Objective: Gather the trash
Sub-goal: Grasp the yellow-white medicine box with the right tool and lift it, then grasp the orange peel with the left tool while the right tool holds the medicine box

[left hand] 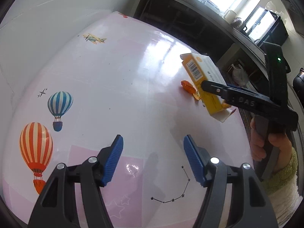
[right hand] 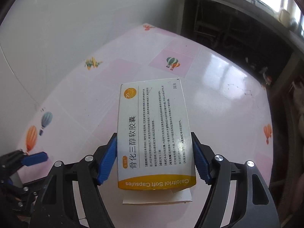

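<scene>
A white and yellow medicine box (right hand: 153, 133) sits between the blue pads of my right gripper (right hand: 153, 135), which press on its two long sides. In the left wrist view the same box (left hand: 199, 70) hangs tilted above the table, with one black finger (left hand: 210, 88) across it. An orange crumpled wrapper (left hand: 188, 87) lies on the table just below and left of the box. My left gripper (left hand: 153, 140) stands open over bare tablecloth, nothing between its pads. One of its blue pads (right hand: 35, 158) shows at the lower left of the right wrist view.
The table wears a glossy pink and white cloth (left hand: 114, 87) printed with balloons and planes. A white wall (left hand: 47, 9) runs along its left and far side. Dark shelving (left hand: 180, 19) stands beyond the far edge. A hand in a green-white sleeve (left hand: 281, 171) holds the right gripper's handle.
</scene>
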Tool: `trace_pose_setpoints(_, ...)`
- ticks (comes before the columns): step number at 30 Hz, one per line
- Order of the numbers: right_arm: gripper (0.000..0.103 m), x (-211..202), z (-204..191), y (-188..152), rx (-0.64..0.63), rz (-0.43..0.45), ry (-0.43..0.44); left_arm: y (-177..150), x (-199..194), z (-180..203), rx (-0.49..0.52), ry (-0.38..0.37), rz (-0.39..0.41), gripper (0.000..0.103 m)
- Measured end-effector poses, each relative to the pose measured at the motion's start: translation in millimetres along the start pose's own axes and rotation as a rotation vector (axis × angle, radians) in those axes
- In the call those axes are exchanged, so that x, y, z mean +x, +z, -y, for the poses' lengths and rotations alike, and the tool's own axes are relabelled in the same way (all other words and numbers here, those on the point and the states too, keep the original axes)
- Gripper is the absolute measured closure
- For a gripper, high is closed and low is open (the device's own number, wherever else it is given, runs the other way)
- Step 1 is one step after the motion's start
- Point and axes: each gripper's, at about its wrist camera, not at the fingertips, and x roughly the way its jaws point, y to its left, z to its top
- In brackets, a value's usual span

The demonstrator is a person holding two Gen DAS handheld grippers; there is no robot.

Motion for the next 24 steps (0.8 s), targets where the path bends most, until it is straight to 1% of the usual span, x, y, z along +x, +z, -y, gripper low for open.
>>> trace_pose_setpoints(2, 0.035, -16, 21, -7, 0.084, 0.017, 0.067, 6, 0, 6, 0.015, -0.005, 0.011, 0.039)
trace_pose_setpoints(4, 0.035, -26, 42, -17, 0.174, 0.018, 0.153, 14, 2, 13, 0.030, -0.010, 0.018, 0.039)
trace_pose_setpoints(5, 0.035, -29, 53, -24, 0.220, 0.011, 0.181, 19, 4, 17, 0.038, -0.013, 0.016, 0.039)
trace_pose_setpoints(6, 0.035, -31, 61, -31, 0.251, 0.004, 0.189, 23, 8, 22, 0.047, -0.022, 0.015, 0.039)
trace_pose_setpoints(7, 0.035, -33, 67, -36, 0.271, 0.001, 0.184, 28, 12, 26, 0.056, -0.025, 0.014, 0.039)
trace_pose_setpoints(11, 0.035, -41, 82, -62, 0.306, -0.012, 0.123, 51, 29, 57, 0.143, -0.034, 0.020, 0.039)
trace_pose_setpoints(12, 0.035, -45, 84, -68, 0.312, -0.011, 0.111, 58, 37, 65, 0.159, -0.023, 0.017, 0.039)
trace_pose_setpoints(13, 0.035, -48, 83, -77, 0.317, -0.008, 0.106, 65, 46, 70, 0.169, -0.018, 0.009, 0.039)
trace_pose_setpoints(15, 0.035, -49, 86, -84, 0.329, -0.003, 0.107, 78, 65, 76, 0.172, -0.028, -0.025, 0.040)
trace_pose_setpoints(19, 0.035, -53, 94, -92, 0.352, 0.003, 0.112, 103, 111, 73, 0.099, -0.030, -0.112, 0.051)
trace_pose_setpoints(21, 0.035, -49, 94, -91, 0.364, 0.002, 0.119, 111, 129, 68, 0.066, -0.013, -0.144, 0.059)
trace_pose_setpoints(23, 0.035, -50, 96, -91, 0.370, 0.006, 0.121, 113, 143, 68, 0.072, 0.003, -0.163, 0.067)
trace_pose_setpoints(24, 0.035, -51, 97, -92, 0.373, 0.009, 0.119, 112, 145, 68, 0.082, 0.005, -0.167, 0.068)
